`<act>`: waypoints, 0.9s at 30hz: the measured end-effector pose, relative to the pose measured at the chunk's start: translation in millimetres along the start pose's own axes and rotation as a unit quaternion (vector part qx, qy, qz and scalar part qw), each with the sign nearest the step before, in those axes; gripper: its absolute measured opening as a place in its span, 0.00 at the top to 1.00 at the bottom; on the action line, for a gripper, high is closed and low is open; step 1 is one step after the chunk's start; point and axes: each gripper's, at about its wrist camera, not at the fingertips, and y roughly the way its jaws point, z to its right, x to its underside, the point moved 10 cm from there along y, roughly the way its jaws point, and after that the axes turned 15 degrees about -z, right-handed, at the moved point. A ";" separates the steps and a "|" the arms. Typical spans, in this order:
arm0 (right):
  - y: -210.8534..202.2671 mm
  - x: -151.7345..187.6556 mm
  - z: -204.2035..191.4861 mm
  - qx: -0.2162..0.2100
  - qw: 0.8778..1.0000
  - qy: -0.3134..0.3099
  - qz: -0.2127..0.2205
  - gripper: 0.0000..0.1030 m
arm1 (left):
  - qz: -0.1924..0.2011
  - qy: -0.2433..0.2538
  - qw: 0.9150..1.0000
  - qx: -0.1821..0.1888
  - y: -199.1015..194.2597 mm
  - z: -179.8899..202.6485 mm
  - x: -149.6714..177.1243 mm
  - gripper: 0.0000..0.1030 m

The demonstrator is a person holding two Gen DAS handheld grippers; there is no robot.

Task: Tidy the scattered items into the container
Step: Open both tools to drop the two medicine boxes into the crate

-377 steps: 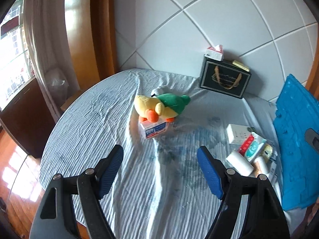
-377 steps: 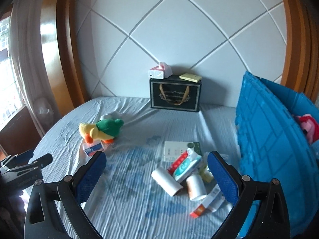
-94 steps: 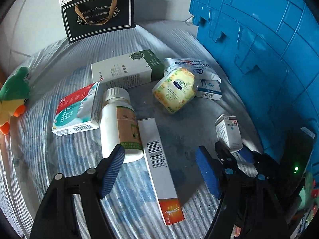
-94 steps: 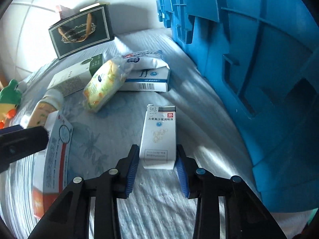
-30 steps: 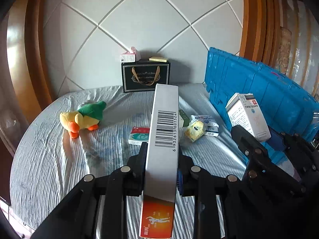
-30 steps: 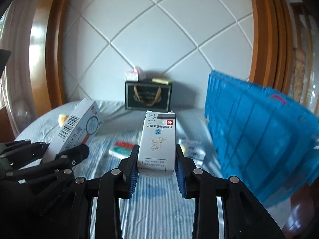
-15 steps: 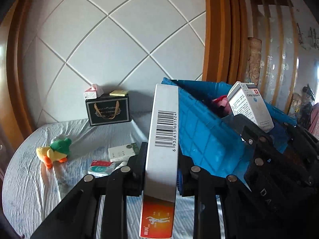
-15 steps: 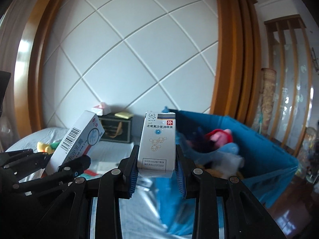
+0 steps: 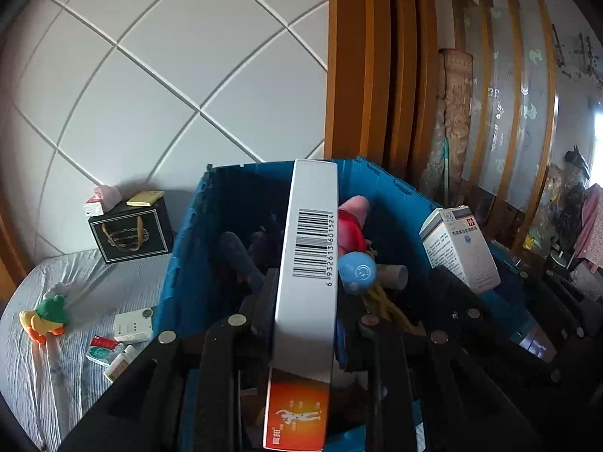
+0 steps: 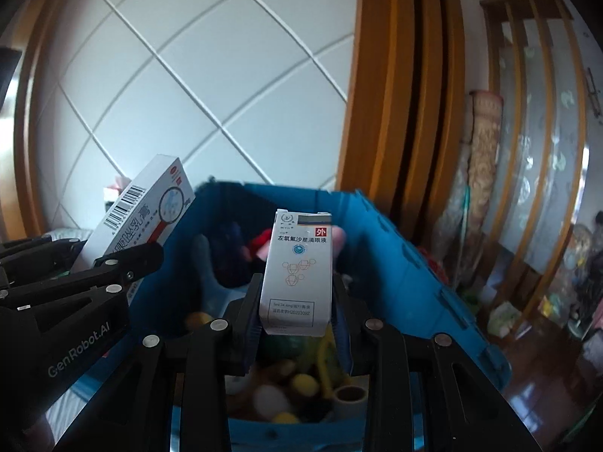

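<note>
I have both cartons up over the blue crate [image 9: 181, 263], which is the container for this tidy-up, so each one sits above the open mouth where a release should drop it inside rather than onto the bed.

The long white box [image 9: 307, 263] stands on end in my left gripper [image 9: 305, 320]; the jaws are clamped as tight as they go on its narrow sides, barcode face toward the camera and the orange end nearest me. Held that way it points into the crate, above the red and blue toys already lying there.

The small eye-drop carton [image 10: 297, 271] is upright in my right gripper [image 10: 296, 320], pads pressing both flanks, jaws closed only to the width of the box. Below it I see yellow and white soft balls and a grey tube at the near end of the crate.

In the left wrist view, to the left of the crate on the striped bedsheet [image 9: 45, 369], a few things are not yet collected: a white box with a green end [image 9: 133, 326], a red-and-white packet [image 9: 103, 350], a bottle beside it, and the plush duck [image 9: 45, 318] farther left. A black gift bag [image 9: 130, 231] stands at the far wall.
</note>
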 end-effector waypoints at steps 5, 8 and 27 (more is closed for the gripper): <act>51.4 13.6 34.2 -0.014 0.998 0.013 -0.062 0.69 | -0.043 0.015 0.999 -0.014 42.5 30.6 1.6 0.77; 68.7 22.3 39.7 -0.022 0.996 0.007 -0.084 0.69 | -0.068 0.013 0.997 -0.021 60.7 35.8 6.8 0.77; 70.5 27.9 49.6 -0.020 0.994 0.018 -0.101 0.55 | -0.083 -0.001 0.996 -0.026 52.5 27.0 17.9 0.45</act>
